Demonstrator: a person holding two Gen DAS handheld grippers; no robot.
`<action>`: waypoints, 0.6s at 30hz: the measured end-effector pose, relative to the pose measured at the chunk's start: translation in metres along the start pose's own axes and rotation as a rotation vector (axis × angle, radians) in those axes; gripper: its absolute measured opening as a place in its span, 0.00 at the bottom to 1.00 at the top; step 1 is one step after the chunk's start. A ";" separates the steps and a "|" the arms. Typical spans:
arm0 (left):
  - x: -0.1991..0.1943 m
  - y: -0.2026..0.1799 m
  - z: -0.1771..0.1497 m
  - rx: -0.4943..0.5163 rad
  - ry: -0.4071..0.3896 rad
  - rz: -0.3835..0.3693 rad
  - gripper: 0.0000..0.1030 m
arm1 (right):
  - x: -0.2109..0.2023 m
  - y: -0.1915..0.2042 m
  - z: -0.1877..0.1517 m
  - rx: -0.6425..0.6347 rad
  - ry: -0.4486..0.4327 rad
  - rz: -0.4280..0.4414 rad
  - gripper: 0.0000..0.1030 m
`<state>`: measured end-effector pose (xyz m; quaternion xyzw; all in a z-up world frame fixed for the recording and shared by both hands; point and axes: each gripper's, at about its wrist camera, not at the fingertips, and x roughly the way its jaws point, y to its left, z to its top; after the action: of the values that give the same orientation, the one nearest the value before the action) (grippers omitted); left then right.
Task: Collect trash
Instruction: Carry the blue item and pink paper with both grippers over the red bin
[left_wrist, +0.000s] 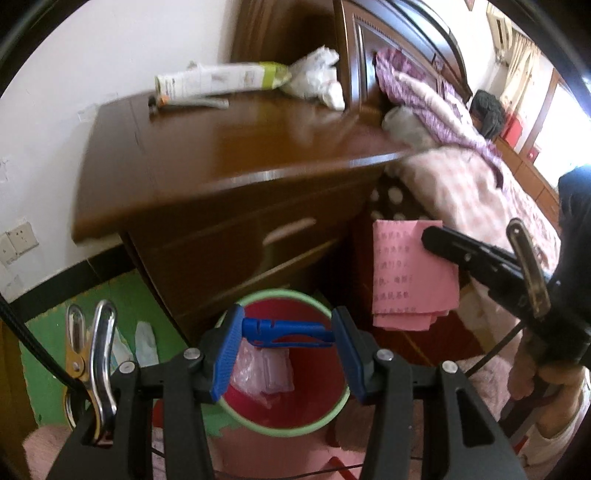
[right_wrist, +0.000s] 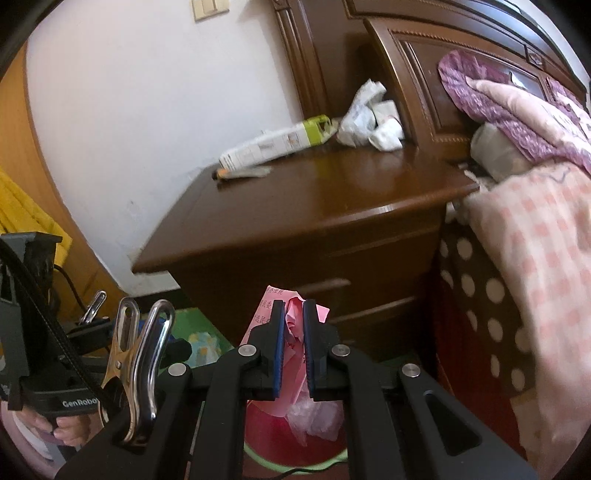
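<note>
My left gripper (left_wrist: 287, 332) is shut on a blue plastic piece (left_wrist: 295, 328), which spans the gap between its blue pads. It hangs right over a red bin with a green rim (left_wrist: 273, 293) that has a clear plastic bag (left_wrist: 258, 373) inside. To its right, my right gripper (left_wrist: 434, 238) holds a folded pink paper (left_wrist: 406, 273). The right wrist view shows that gripper (right_wrist: 293, 308) shut on the pink paper (right_wrist: 295, 326) above the bin (right_wrist: 266, 435). On the brown nightstand (left_wrist: 221, 147) lie a flattened carton (left_wrist: 221, 79) and crumpled white paper (left_wrist: 317, 77).
A bed with a pink quilt (left_wrist: 461, 184) stands right of the nightstand, its dotted sheet (right_wrist: 480, 295) close to the bin. White scraps (left_wrist: 146, 343) lie on the green floor mat (left_wrist: 48, 332) left of the bin. A hand (left_wrist: 554, 384) grips the right tool.
</note>
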<state>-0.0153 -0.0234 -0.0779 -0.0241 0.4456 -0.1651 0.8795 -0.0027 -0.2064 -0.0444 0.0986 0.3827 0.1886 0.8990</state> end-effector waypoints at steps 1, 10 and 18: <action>0.004 0.000 -0.004 0.004 0.001 0.003 0.50 | 0.003 0.000 -0.005 0.001 0.010 -0.006 0.10; 0.035 0.000 -0.035 0.022 0.027 0.005 0.50 | 0.030 0.001 -0.037 -0.007 0.075 -0.046 0.10; 0.069 0.008 -0.052 0.003 0.081 -0.003 0.50 | 0.055 0.000 -0.059 -0.010 0.124 -0.072 0.10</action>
<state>-0.0169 -0.0318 -0.1640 -0.0168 0.4807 -0.1679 0.8605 -0.0108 -0.1815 -0.1210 0.0686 0.4401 0.1639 0.8802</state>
